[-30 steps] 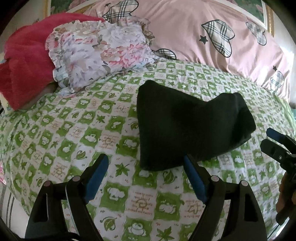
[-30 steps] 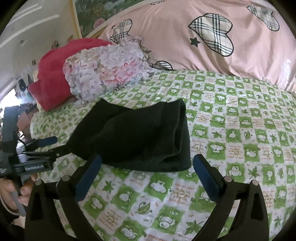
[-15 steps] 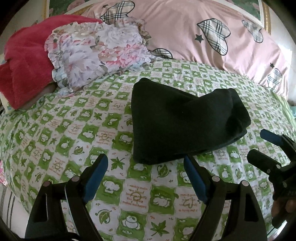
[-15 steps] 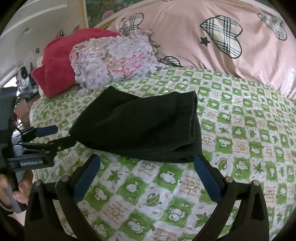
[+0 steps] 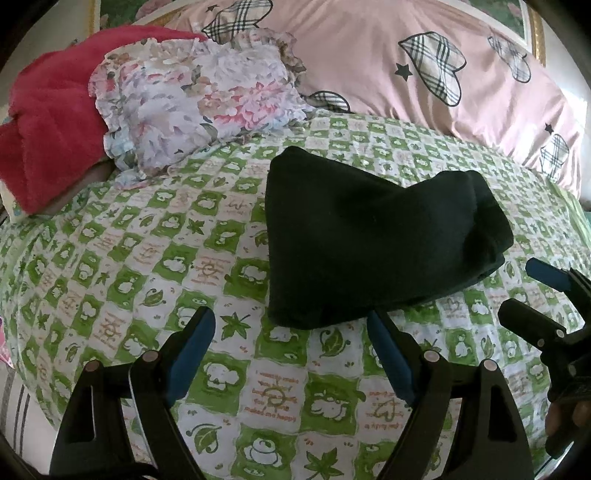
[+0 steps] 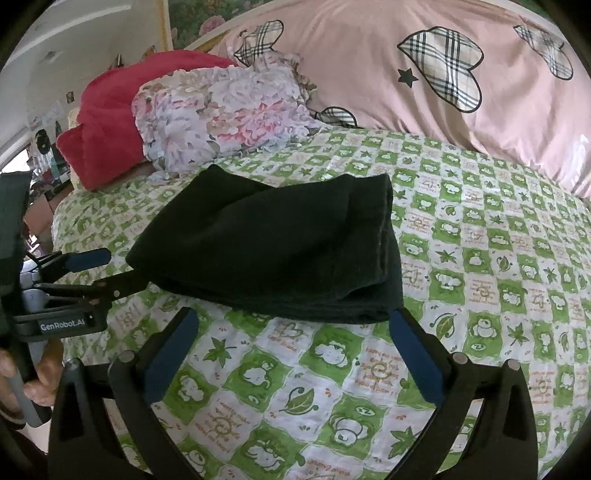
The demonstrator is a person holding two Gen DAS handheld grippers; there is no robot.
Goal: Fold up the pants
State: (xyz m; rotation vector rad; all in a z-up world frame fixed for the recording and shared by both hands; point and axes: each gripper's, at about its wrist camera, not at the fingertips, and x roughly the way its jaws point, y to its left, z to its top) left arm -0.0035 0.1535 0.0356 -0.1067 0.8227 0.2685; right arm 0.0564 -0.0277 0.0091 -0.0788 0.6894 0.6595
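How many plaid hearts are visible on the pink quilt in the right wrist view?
4: one in the middle, one top right, one top left, one partly hidden low behind the floral pillow. More may be hidden.

- The bed [image 5: 110,258] fills both views, covered by a green-and-white checked sheet [image 6: 498,258] printed with leaves and cartoon animals.
- At the far side lies a pink duvet [image 5: 369,55] patterned with plaid hearts and small stars.
- Far left, a floral ruffled pillow [image 5: 195,103] rests against a red fleece blanket [image 5: 48,122].
- Behind the bedding, a gold-framed flower painting [image 6: 207,18] hangs on the wall.
- A pale wall and ceiling [image 6: 74,44] show at far left in the right wrist view, with cluttered items [image 6: 44,147] too small to identify below.
- Daylight brightens the right edge of the duvet.
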